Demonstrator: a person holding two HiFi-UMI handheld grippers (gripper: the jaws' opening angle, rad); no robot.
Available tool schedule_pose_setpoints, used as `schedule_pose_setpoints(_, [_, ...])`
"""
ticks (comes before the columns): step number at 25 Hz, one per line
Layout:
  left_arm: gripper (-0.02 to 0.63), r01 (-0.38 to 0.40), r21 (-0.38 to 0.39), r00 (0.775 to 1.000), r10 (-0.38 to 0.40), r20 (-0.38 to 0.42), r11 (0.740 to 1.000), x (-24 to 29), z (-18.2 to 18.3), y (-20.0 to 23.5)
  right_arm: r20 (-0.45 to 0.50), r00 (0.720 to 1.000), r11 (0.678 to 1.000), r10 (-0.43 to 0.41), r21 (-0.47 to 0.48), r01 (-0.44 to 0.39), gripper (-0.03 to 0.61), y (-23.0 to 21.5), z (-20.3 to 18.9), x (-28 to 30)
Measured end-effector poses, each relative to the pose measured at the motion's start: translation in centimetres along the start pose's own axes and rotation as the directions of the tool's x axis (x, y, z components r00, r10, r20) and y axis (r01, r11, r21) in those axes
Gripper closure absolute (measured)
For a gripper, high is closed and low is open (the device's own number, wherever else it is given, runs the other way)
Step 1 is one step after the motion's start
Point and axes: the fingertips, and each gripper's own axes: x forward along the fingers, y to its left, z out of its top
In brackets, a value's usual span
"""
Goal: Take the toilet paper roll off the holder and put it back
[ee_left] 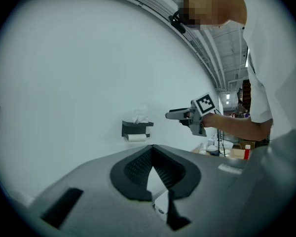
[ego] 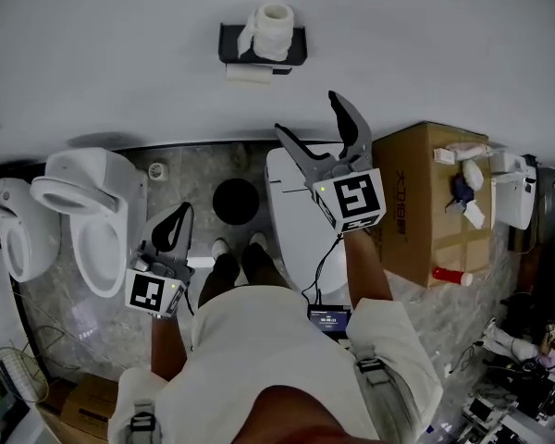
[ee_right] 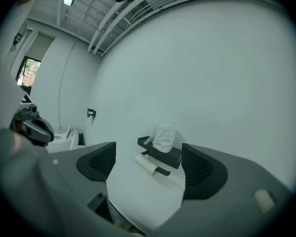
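Note:
A black wall holder (ego: 296, 48) (ee_right: 173, 157) (ee_left: 130, 128) has a shelf on top. On that shelf a white toilet paper roll (ego: 272, 28) (ee_right: 164, 136) stands with a loose sheet hanging. A thin white roll (ego: 248, 74) (ee_right: 146, 164) (ee_left: 136, 138) sits on the spindle beneath. My right gripper (ego: 305, 112) (ee_right: 149, 157) is held out toward the holder with its jaws wide open and nothing between them, still short of it. My left gripper (ego: 180, 218) (ee_left: 152, 151) hangs lower at the left, jaws shut and empty. The left gripper view also shows the right gripper (ee_left: 180, 114).
A white toilet (ego: 291, 220) stands below the right gripper, with a black round bin (ego: 236, 200) beside it. A cardboard box (ego: 416, 202) with small items and a red-capped bottle (ego: 453, 274) is at the right. Two white fixtures (ego: 88, 211) stand at the left.

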Motion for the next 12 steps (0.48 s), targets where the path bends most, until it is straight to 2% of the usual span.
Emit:
schedule_pose_setpoints(6, [0.612,0.062,0.012,0.998,-0.062,0.020,0.998,-1.0,0.8,-2.4,0.001,0.999,0.997,-0.046,0.066,0.046,0.169,2.0,0.0,-8.6])
schedule_pose_setpoints(9, [0.612,0.098,0.023,0.995,-0.098,0.025,0.995,-1.6,1.1,-3.9,0.061,0.997,0.996,-0.055,0.072,0.051,0.179,3.8,2.0,-12.7])
schedule_pose_setpoints(12, [0.612,0.122,0.028,0.992,-0.123,0.030,0.992,-2.4,1.4,-4.8,0.121,0.991,0.995,-0.065,0.078,0.056,0.226,5.8,4.2,-16.5])
